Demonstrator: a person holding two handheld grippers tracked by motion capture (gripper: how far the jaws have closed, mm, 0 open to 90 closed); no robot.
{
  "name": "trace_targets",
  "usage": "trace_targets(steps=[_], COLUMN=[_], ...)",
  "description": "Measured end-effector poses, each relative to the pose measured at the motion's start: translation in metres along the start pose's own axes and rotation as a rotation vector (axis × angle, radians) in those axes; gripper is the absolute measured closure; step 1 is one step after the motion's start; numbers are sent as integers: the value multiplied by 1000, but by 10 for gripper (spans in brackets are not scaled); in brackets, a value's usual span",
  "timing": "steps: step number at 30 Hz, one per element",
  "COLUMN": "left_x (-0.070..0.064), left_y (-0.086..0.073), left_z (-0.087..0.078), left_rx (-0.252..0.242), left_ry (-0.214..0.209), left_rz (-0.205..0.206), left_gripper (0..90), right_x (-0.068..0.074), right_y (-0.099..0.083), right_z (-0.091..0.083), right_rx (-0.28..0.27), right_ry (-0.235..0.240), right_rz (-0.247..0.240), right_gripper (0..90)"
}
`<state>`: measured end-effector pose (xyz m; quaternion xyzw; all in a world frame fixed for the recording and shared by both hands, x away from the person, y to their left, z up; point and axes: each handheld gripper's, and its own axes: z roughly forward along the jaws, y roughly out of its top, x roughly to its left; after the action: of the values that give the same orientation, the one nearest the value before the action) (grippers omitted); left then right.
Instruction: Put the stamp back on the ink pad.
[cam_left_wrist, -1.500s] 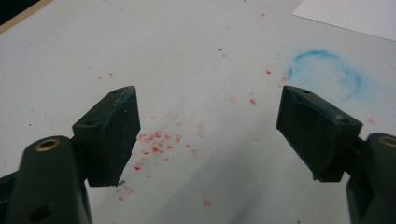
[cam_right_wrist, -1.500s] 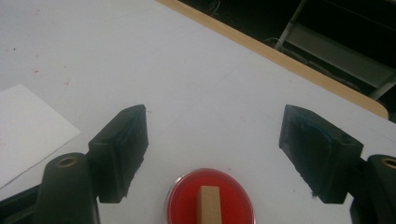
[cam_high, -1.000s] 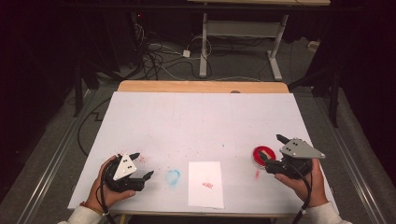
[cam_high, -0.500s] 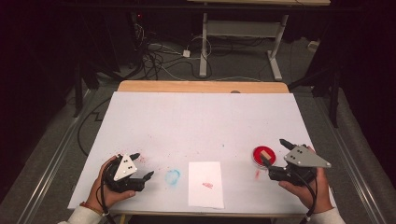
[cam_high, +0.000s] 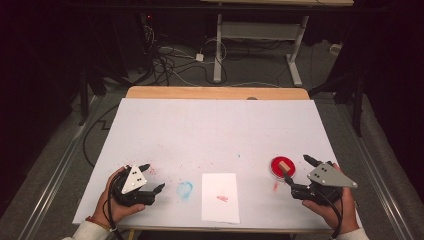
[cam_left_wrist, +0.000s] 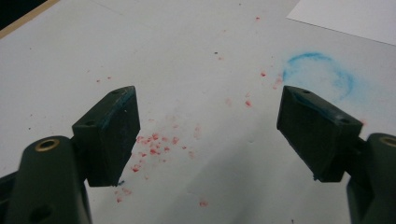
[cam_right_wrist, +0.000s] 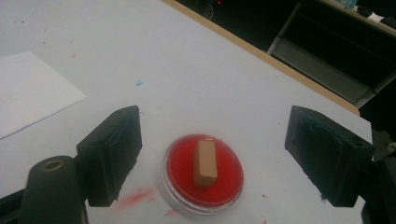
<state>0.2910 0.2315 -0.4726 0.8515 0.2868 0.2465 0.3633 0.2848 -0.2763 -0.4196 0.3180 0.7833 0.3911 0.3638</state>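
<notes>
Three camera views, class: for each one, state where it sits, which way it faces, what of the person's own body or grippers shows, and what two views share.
High view: fixed above the person's side, looking forward and down on the white table; both hands, left gripper and right gripper enter from the bottom.
Left gripper view: rides the left gripper, looking along its open fingers at red specks and a blue ring smudge.
Right gripper view: rides the right gripper, open fingers facing the red ink pad with a wooden stamp block.
Shared: the white paper sheet shows in all three.

block in dish, paper sheet to its left.
</notes>
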Motion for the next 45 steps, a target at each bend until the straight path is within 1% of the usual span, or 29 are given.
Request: trace_targets(steps=[1, 2, 3, 6, 8, 9, 12, 14, 17, 19, 23, 25, 28, 32, 33, 39, 45], left_x=[0, 0, 0, -1, -2, -2, -4, -4, -5, -6, -7, -8, -7, -7, -7, -7, -7], left_y=[0, 0, 0, 1, 3, 3, 4, 5, 4, 3, 4, 3, 3, 3, 3, 3, 3], left_z=[0, 1, 1, 1, 1, 1, 3, 5, 5, 4, 2, 2, 2, 1, 1, 3, 3], left_rx=[0, -2, 1, -5, -10, -11, -6, -2, 1, 5, -4, -1, -2, -3, -4, 1, 5], left_ry=[-2, 3, 5, 1, -1, -2, -8, -9, -9, -11, -6, -6, -9, -11, -9, -12, -12], left_rz=[1, 15, 19, 21, 23, 25, 36, 38, 41, 45, 44, 50, 44, 45, 46, 47, 50], left_gripper=[208, 208, 208, 208, 208, 207, 207, 207, 207, 207, 207, 207, 207, 207, 207, 207, 207], right_x=[0, 1, 1, 3, 3, 3, 4, 4, 5, 6, 10, 12, 13, 12, 12, 12, 12], right_y=[-2, -4, -6, -14, -21, -26, -37, -43, -50, -51, -50, -50, -49, -48, -48, -48, -46], right_z=[0, 0, 0, 1, 3, 4, 7, 9, 13, 14, 17, 18, 18, 16, 17, 16, 15], right_rx=[4, 7, 10, 16, 18, 20, 42, 52, 63, 61, 75, 80, 77, 68, 69, 69, 54], right_ry=[-3, -1, 1, 3, 6, 12, 27, 32, 33, 39, 45, 55, 49, 45, 47, 46, 47], right_rz=[-3, -2, 2, 5, 17, 34, 48, 70, 74, 77, 58, 49, 43, 53, 46, 47, 45], right_gripper=[195, 196, 196, 195, 197, 205, 206, 206, 211, 211, 205, 197, 191, 186, 186, 186, 186])
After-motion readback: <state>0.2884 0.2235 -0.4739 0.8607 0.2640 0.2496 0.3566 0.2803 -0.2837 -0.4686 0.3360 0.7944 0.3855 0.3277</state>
